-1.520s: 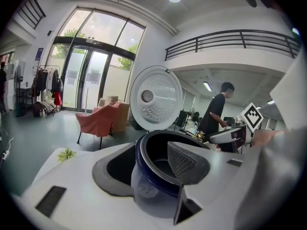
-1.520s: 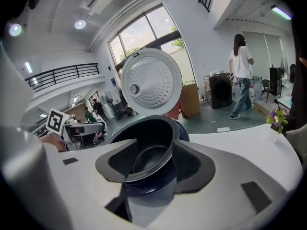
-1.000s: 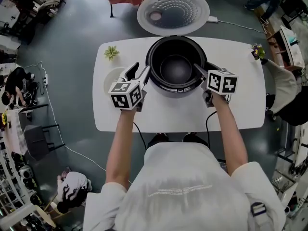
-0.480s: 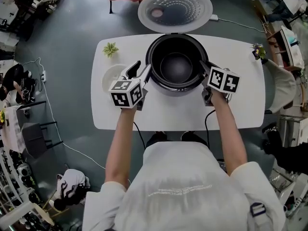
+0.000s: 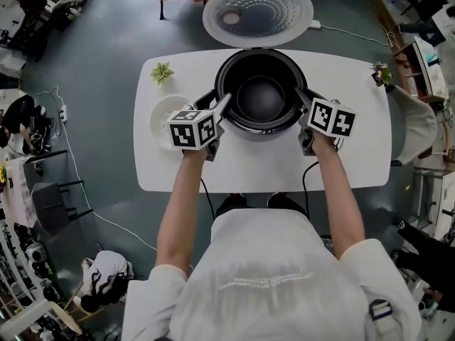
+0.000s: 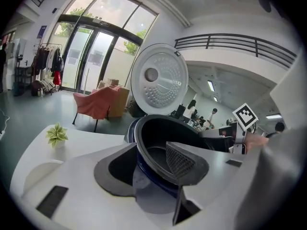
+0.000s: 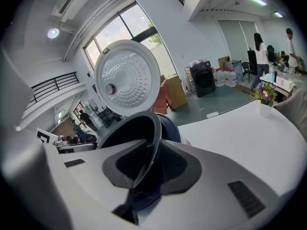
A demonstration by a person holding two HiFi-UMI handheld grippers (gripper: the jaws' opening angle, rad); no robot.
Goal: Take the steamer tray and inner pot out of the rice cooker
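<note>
stiff, likely heavy inner pot (image 5: 261,96): right gripper (image 5: 301,99) pinches its rim at 3 o'clock, left gripper (image 5: 215,102) open-jawed astride 9 o'clock

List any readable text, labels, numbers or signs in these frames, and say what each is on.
None can be read.
Left marker cube, right marker cube: black-and-white square patterns only, no letters.
Shirt print: faint, too small to read.
Blue wall sign: too small to read.
Inner pot, open lid: no print visible.
</note>
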